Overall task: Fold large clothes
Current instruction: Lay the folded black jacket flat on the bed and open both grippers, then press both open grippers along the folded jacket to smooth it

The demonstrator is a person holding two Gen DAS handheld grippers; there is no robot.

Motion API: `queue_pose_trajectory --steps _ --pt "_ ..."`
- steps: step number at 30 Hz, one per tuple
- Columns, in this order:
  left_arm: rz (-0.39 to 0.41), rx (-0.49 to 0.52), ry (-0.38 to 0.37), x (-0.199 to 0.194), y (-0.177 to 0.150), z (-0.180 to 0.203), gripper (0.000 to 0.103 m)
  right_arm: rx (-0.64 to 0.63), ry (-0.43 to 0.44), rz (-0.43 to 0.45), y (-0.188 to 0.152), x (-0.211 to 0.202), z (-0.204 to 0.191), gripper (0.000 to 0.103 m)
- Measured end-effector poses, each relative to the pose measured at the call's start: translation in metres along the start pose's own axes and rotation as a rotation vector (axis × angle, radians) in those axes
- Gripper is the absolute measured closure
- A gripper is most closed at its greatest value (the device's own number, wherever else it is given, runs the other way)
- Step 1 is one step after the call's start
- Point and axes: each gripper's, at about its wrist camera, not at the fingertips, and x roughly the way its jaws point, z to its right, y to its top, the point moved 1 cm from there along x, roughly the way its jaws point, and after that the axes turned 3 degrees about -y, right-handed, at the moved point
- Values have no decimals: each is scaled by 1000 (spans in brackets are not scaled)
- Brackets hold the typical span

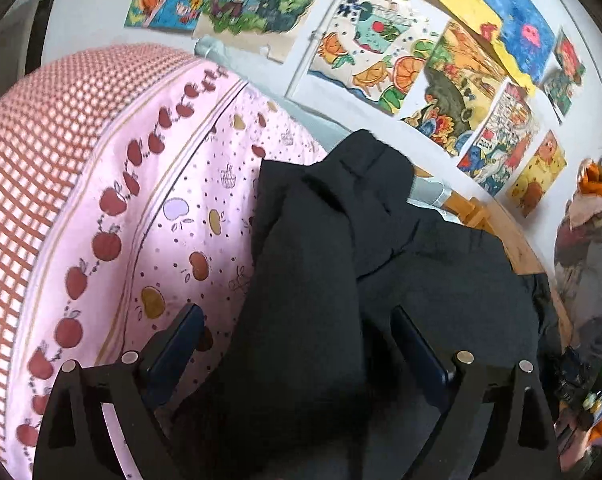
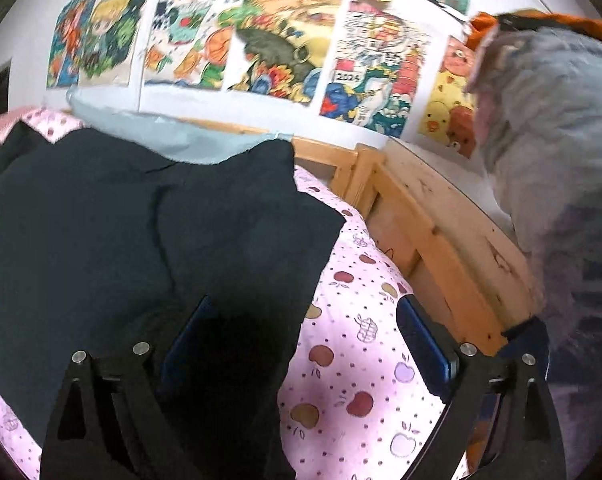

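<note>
Right gripper (image 2: 301, 344) jaws wide apart, pads off the cloth. Dark garment (image 2: 141, 240) lies ahead and left, its edge between the fingers. Pink apple-print sheet (image 2: 353, 360) below-right. Wooden bed frame (image 2: 421, 232) right; blurred greyish bundle (image 2: 553, 160), possibly clothing, beyond.

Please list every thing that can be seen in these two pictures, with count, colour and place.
dark garment: one, black, lying on the bed, partly folded
bed sheet: one, pink with apple print, under the garment
checked cover: one, red and white, left end of the bed
bed frame: one, light wood, along the wall
drawings: many, colourful, on the white wall
clothes pile: one, grey and orange, at the right
left gripper: one, black with blue pads, open over the garment
right gripper: one, same colours, open over the garment's edge
</note>
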Motion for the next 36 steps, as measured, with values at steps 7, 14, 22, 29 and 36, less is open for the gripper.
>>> queue_pose_trajectory --steps 7,14,22,29,36 --pt "114 137 96 -33 -13 33 0 172 69 59 -18 -16 15 13" --pt "154 240 68 -60 -32 67 0 233 160 113 -26 -38 1 13" --pt "180 342 13 -75 -51 106 0 210 213 132 -27 -55 -22 13" --pt "211 375 24 -81 -63 118 0 207 211 157 -33 -71 -30 13" --pt "281 405 36 -92 -76 126 0 219 157 272 -39 -102 -34 2"
